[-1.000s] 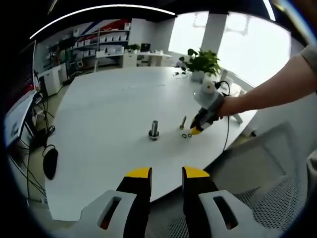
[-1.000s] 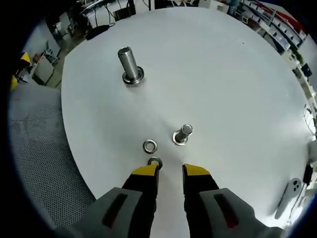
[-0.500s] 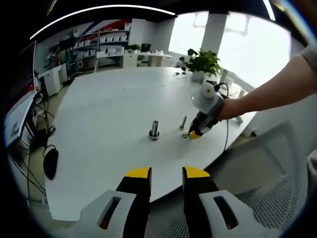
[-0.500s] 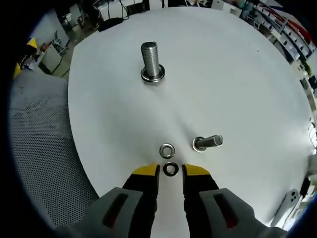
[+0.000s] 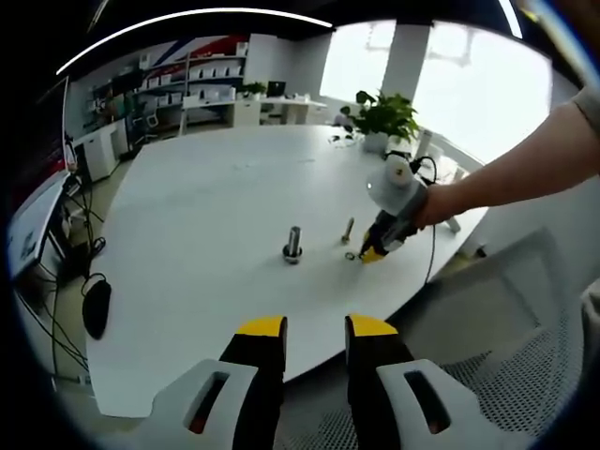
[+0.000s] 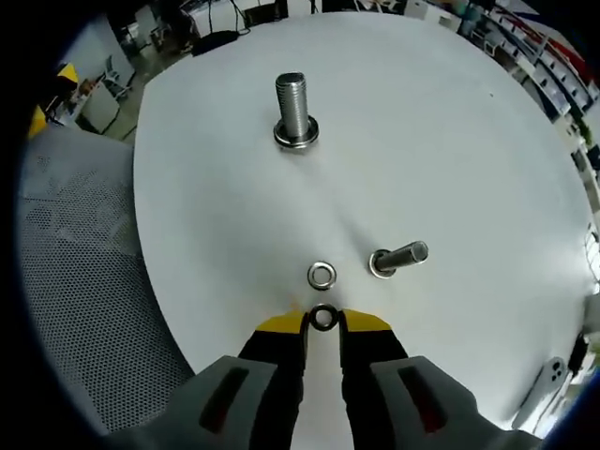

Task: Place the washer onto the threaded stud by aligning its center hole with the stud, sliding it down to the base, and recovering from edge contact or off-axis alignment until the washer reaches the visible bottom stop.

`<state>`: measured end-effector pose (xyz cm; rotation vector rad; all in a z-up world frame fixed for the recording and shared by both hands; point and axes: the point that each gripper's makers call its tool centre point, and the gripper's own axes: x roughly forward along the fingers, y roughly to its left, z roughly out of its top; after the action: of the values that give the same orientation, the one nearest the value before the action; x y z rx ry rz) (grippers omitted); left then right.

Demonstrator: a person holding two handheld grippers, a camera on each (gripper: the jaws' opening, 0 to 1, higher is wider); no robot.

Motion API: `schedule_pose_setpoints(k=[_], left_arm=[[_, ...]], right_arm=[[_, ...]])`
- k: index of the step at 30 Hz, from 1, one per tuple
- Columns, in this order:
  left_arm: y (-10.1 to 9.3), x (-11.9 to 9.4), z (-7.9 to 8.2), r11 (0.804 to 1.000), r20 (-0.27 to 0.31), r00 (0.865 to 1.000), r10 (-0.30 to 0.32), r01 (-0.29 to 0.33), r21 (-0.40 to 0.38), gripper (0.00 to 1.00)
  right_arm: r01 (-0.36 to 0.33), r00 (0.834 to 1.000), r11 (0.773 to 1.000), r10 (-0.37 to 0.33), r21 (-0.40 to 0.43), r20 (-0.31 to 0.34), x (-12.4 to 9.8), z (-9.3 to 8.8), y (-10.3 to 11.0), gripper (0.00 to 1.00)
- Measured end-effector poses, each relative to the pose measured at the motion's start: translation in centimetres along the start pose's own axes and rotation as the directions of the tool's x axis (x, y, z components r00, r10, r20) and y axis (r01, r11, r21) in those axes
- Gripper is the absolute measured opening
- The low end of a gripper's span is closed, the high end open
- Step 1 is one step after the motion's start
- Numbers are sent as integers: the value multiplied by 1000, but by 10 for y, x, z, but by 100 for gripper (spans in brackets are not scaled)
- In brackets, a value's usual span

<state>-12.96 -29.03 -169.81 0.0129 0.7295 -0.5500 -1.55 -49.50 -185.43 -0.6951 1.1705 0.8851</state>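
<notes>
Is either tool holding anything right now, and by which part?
The right tool pinches a dark metal washer across its outer rim, at the table; the left tool holds nothing.

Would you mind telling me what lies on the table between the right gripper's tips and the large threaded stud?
In the right gripper view, a dark washer sits between the right gripper tips, a second, shiny washer lies just beyond, then bare white table up to the large threaded stud.

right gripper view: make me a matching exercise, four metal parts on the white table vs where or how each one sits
Things:
1. large threaded steel stud
2. small steel bolt
3. bright steel washer
4. dark steel washer

States:
A. between the right hand-held gripper tips
B. standing on its head, far across the white table
C. flat on the table, just beyond the tips
D. right of the bright washer

Pairs: 1-B, 2-D, 3-C, 4-A
</notes>
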Motion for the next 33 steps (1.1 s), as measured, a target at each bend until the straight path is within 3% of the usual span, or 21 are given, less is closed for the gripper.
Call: schedule_pose_setpoints(k=[7, 15, 33], left_arm=[[0, 0, 0, 1000, -1, 1000, 2, -2, -2, 22], [0, -1, 0, 1000, 3, 1000, 3, -3, -3, 22], [0, 0, 0, 1000, 1, 1000, -5, 5, -1, 21]], right_arm=[[-14, 996, 994, 4, -109, -93, -1, -1, 3, 16], [-72, 995, 967, 55, -246, -78, -2, -4, 4, 17], [-61, 976, 981, 20, -185, -218, 2, -2, -1, 15]])
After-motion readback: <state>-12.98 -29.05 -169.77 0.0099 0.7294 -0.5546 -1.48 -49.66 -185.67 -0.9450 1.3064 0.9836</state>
